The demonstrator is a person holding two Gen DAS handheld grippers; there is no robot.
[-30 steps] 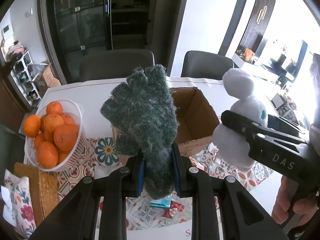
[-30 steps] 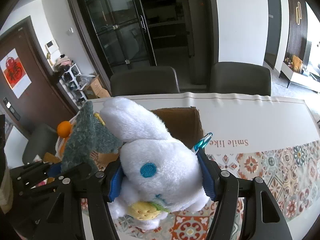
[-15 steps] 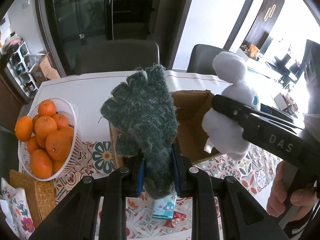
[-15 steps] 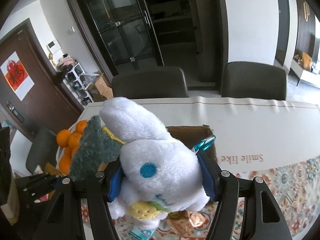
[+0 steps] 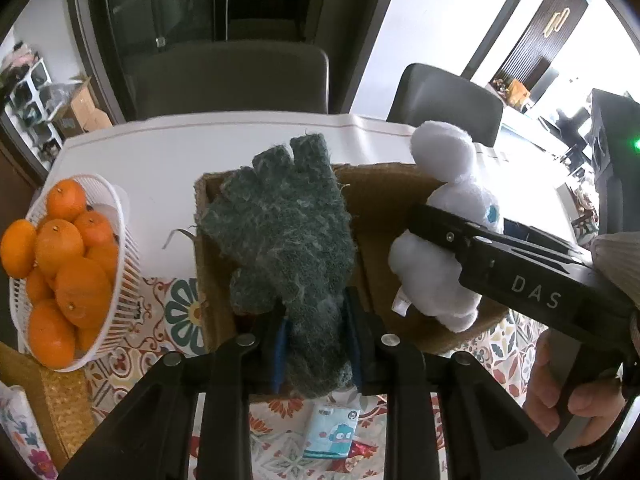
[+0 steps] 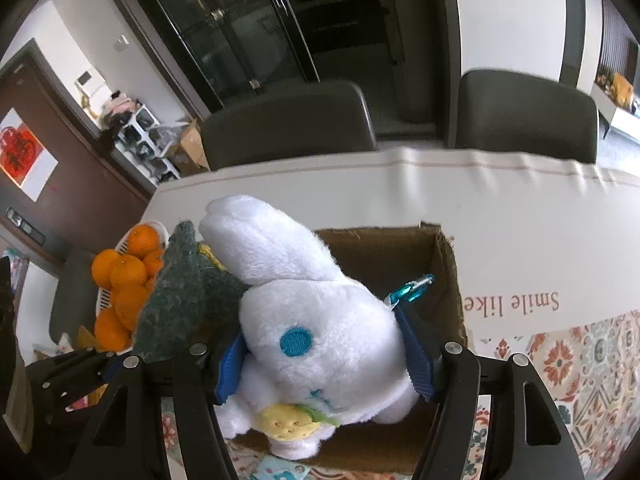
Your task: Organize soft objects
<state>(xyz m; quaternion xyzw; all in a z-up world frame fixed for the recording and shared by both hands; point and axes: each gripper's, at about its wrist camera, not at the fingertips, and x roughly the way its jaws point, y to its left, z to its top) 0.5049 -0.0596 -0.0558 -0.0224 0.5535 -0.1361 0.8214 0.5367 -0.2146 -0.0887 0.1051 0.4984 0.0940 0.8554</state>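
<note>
I am bringing both loads over the open cardboard box (image 5: 400,200), which is sitting on the patterned tablecloth (image 6: 580,360) with the white basket of oranges (image 5: 60,264) just to its left. To do this step well, I am judging that each soft piece needs to be well inside the box walls before I let go, low enough that it drops in and does not catch on the rim. The white plush toy (image 6: 320,332) is bulky, so I would lower it toward the right half and keep the two grippers from knocking together.

The right gripper (image 6: 324,364) is pinching the plush toy around its body, blue pads pressed into the fur on both sides; the toy is hanging above the box's near edge. The left gripper (image 5: 316,344) is clamping the cuff of the dark green knitted glove (image 5: 288,232), whose fingers are standing up over the box's left half. A small teal clip (image 6: 412,288) is sticking out beside the plush.

Compared with a second ago, both grippers are now further forward: the glove and toy, which were short of the box, are now overlapping its opening, and the box is filling more of both views. Both grips are looking unchanged.
</note>
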